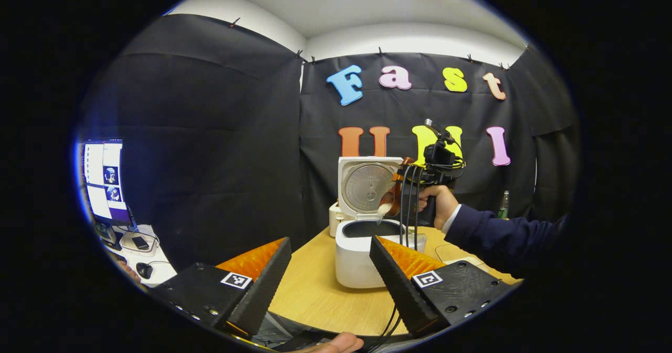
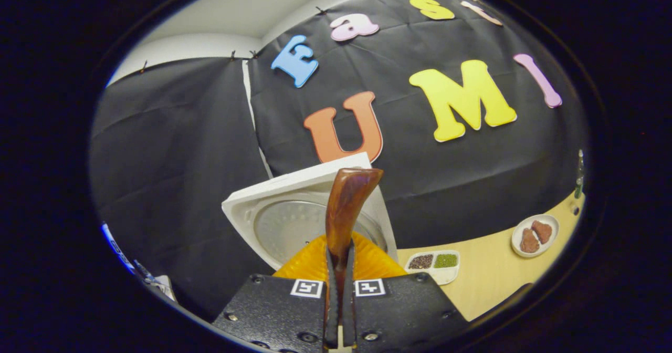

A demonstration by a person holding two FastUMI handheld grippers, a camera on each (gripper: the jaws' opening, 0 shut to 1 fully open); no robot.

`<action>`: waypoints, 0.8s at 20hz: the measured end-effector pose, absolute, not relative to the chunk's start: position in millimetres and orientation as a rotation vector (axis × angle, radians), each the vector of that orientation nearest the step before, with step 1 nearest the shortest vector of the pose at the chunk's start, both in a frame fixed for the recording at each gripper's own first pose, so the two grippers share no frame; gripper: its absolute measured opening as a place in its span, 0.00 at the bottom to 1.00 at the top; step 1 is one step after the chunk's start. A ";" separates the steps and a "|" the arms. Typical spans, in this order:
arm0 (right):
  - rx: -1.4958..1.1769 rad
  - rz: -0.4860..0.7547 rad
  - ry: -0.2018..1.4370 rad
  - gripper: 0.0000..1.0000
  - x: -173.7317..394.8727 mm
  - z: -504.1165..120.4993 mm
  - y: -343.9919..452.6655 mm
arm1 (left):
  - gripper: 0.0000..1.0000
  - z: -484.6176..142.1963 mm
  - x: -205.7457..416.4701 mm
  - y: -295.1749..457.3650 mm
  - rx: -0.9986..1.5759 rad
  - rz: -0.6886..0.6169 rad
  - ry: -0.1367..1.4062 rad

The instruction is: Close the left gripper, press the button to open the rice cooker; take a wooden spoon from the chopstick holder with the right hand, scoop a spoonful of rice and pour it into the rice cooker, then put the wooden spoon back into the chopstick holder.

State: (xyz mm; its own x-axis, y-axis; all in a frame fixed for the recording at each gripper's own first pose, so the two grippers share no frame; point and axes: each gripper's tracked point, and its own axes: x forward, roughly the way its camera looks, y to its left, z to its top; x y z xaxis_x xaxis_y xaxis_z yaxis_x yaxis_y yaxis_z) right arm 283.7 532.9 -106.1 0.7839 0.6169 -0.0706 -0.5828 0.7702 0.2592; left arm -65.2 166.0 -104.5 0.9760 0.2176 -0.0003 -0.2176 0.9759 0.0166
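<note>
I find almost nothing here that I can read as words, brands or numbers. The only signs I can make out are small square black-and-white coded markers, the kind meant for machines rather than people. In the left gripper view, one marker (image 1: 235, 280) sits on top of the black block behind one finger, and a second marker (image 1: 426, 278) sits on the block behind the other finger. In the right gripper view, two more sit side by side just behind the fingers: one marker (image 2: 306, 288) and its neighbour (image 2: 370, 287). The bottle (image 1: 503, 205) by the far wall is too small for me to read.
</note>
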 end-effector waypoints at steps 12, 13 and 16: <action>-0.238 0.754 0.016 0.09 261.6 -114.1 571.0 | 0.96 -112.9 -66.5 169.5 0.029 0.267 0.028; -0.264 0.757 -0.004 0.09 257.7 -109.8 572.4 | 0.96 -114.2 -64.6 169.9 0.029 0.267 0.029; -0.343 0.763 -0.051 0.09 247.3 -111.8 575.1 | 0.96 -120.8 -60.7 168.7 0.016 0.261 0.040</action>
State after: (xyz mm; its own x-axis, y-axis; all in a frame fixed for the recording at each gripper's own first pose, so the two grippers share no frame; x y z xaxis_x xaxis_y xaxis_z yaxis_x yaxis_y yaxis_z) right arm 247.3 575.1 -111.8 0.7246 0.6847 -0.0782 -0.6682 0.6704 -0.3225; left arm -60.7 168.7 -120.8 0.9653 0.2584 -0.0376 -0.2578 0.9660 0.0206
